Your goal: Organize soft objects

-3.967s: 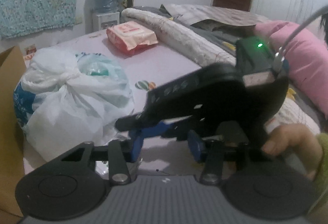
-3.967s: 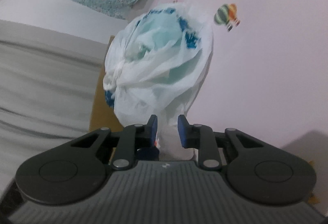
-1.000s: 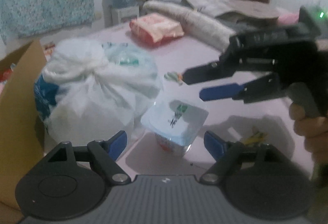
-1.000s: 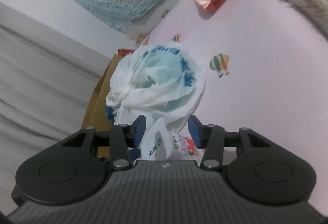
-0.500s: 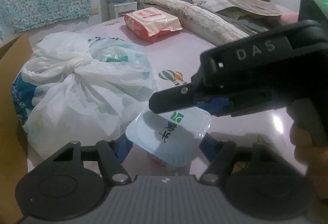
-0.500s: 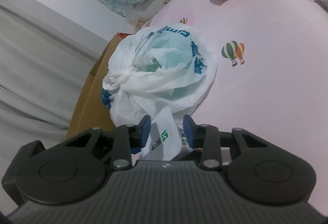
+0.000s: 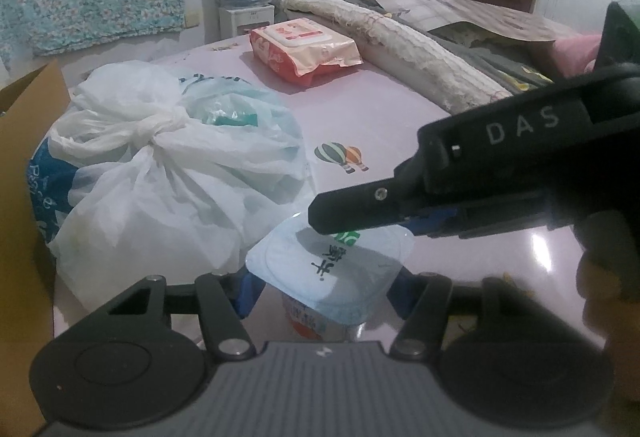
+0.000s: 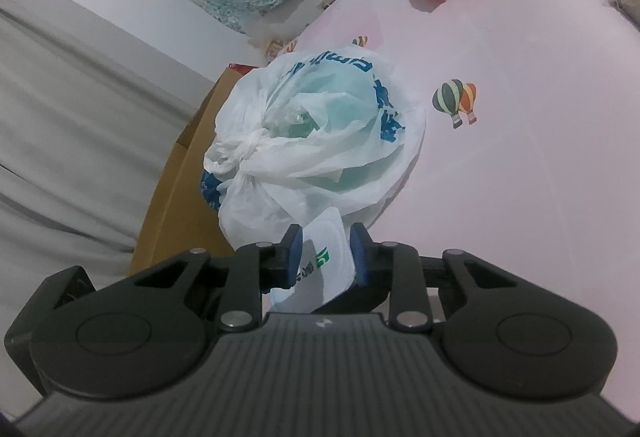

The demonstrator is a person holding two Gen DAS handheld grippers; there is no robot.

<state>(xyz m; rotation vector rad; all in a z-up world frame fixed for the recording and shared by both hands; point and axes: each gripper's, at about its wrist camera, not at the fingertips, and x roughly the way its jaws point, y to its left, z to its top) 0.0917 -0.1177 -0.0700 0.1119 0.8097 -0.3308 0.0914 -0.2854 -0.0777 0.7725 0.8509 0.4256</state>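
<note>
Blue-padded left gripper (image 7: 322, 287) has just been closing, its jaws bracketing a small pale-blue plastic cup with a foil lid (image 7: 332, 269). Blue-padded right gripper (image 8: 326, 257) has been closing onto the lid's edge. At ten o'clock sits a knotted white plastic bag (image 7: 160, 173); at twelve, a pink wipes pack (image 7: 306, 49).

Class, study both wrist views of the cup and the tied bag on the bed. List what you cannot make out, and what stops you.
- Cup body: left wrist view, hidden under its foil lid and the gripper housing.
- Tied bag contents: both views, only green shapes through the plastic.
- Cardboard box inside: left wrist view, cut off by the left edge.
- Right gripper fingers: whether they pinch the lid is unclear.
</note>
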